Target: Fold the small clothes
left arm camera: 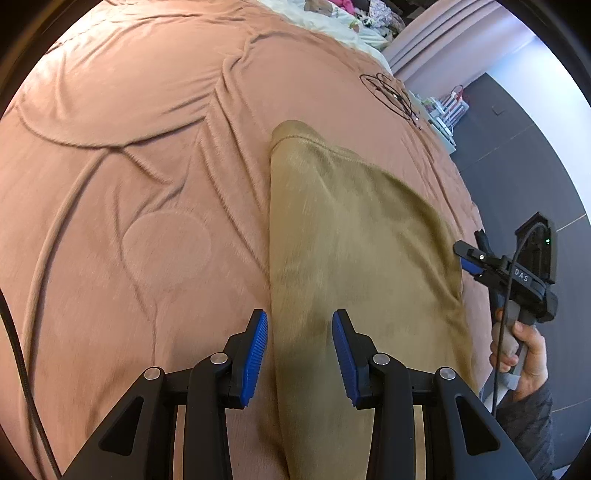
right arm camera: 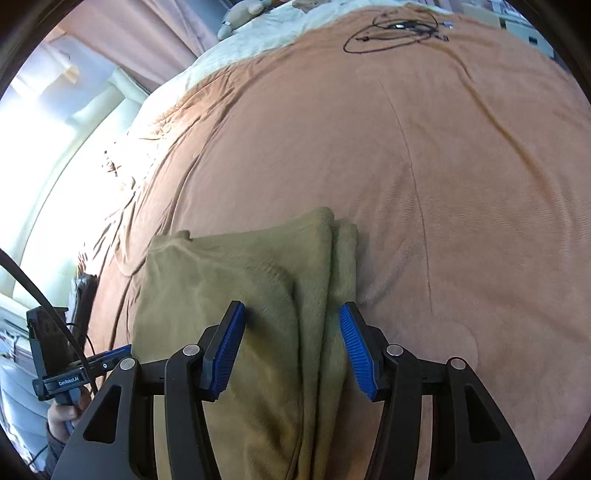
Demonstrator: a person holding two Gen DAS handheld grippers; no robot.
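On my left, the left gripper hangs over the near left edge of the olive garment, which lies part-folded on the peach bedspread. Its jaws are spread with a clear gap; the cloth's edge passes below that gap, and neither blue pad presses on it, so I hold nothing there. I would bring the tips down until both pads straddle the edge, then close only once all the layers are between them, since a pinch on the top layer alone would peel the fold open.

In the middle, the garment looks flat enough, with a soft ridge running away from me. I would keep it flat and not drag it across the bedspread, which is plush and will likely grip.

On my right, the right gripper stands over the stacked folded edges on the garment's right side. Its jaws are also apart, with the layered folds under the gap and no pad touching cloth. I judge the next fold needs both sides caught at matching points, so I would square this one to the edge before closing. The black cable coiled far up the bed is well clear.
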